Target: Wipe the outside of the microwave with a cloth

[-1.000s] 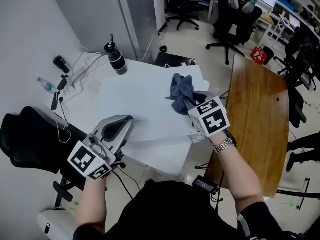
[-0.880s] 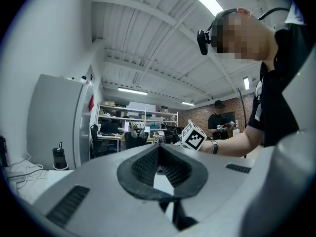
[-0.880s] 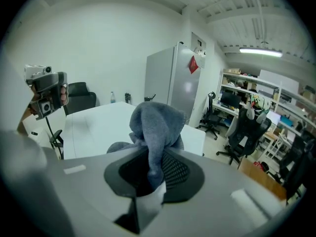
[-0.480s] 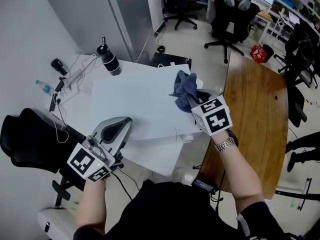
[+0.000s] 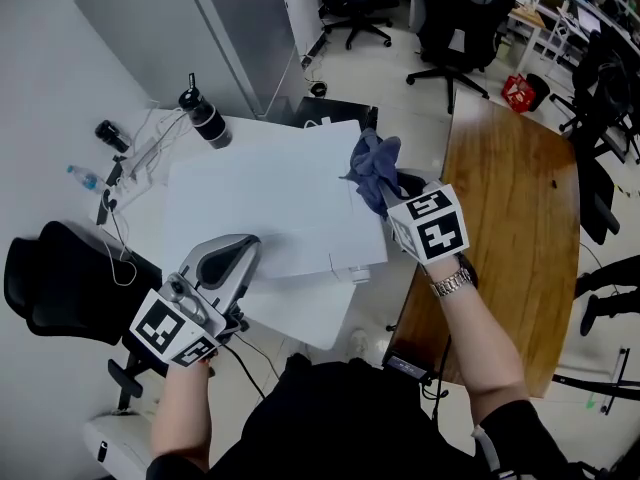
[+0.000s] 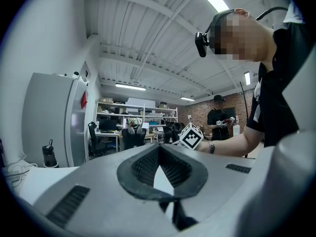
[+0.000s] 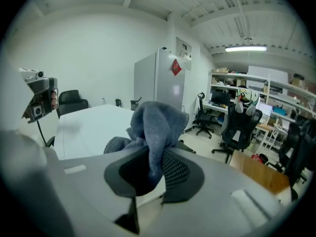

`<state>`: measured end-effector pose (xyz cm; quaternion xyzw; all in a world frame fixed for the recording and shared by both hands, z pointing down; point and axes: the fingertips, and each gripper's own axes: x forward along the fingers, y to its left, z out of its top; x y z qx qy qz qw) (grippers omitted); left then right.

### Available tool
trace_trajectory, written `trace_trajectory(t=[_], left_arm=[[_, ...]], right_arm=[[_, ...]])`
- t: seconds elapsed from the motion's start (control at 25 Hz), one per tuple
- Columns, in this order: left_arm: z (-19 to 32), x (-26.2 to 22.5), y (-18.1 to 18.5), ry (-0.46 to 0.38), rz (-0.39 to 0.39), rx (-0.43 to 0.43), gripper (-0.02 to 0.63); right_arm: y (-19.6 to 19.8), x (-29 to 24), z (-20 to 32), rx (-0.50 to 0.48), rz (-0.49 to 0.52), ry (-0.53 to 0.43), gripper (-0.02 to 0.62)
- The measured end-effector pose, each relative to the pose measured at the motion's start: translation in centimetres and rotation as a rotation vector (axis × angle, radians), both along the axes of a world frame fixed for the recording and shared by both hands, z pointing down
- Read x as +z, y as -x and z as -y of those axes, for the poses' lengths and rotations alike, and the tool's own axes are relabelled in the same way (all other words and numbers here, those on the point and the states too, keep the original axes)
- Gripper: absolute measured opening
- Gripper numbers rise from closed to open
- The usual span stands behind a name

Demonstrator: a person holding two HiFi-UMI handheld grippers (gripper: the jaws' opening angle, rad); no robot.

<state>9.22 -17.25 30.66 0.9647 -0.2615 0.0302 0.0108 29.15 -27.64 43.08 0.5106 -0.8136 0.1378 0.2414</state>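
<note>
The microwave point(image 5: 270, 208) is a white box seen from above on the white table; its flat top also shows in the right gripper view point(image 7: 89, 125). A grey-blue cloth point(image 5: 374, 165) hangs bunched at the top's right edge, and my right gripper point(image 5: 386, 194) is shut on it. In the right gripper view the cloth point(image 7: 155, 127) stands up out of the jaws point(image 7: 150, 174). My left gripper point(image 5: 232, 260) is shut and empty, level at the microwave's near left side. Its pads point(image 6: 159, 164) meet with nothing between them.
A black bottle point(image 5: 203, 118), a small water bottle point(image 5: 86, 176) and cables lie on the table behind the microwave. A black chair point(image 5: 60, 288) stands at the left, a wooden table point(image 5: 510, 228) at the right. A grey cabinet point(image 5: 230, 28) and office chairs are beyond.
Both grippers have shifted to the right along the microwave. The cloth in the right gripper has gone from over the top to its right edge.
</note>
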Motion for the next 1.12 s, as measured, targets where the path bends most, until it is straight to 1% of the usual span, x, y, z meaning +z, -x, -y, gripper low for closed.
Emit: trace_trajectory(t=[0.28, 0.48, 0.64, 0.88, 1.12], left_arm=[[0.1, 0.7, -1.2, 0.015, 0.015, -0.011, 0.005], [0.2, 1.3, -1.6, 0.027, 0.024, -0.018, 0.005], [0.2, 1.7, -1.9, 0.035, 0.033, -0.019, 0.005], [0.1, 2.3, -1.9, 0.047, 0.045, -0.029, 0.005], [0.0, 2.7, -1.9, 0.057, 0.055, -0.042, 0.005]], right_arm=[[-1.5, 2.3, 0.5, 0.017, 0.067, 0.012, 0.064], [-1.8, 5.6, 0.6, 0.017, 0.114, 0.051, 0.064], [-2.0, 8.2, 0.6, 0.022, 0.156, 0.063, 0.064], [-2.0, 12.0, 0.7, 0.033, 0.136, 0.108, 0.063], [-2.0, 15.2, 0.9, 0.029, 0.086, 0.152, 0.064]])
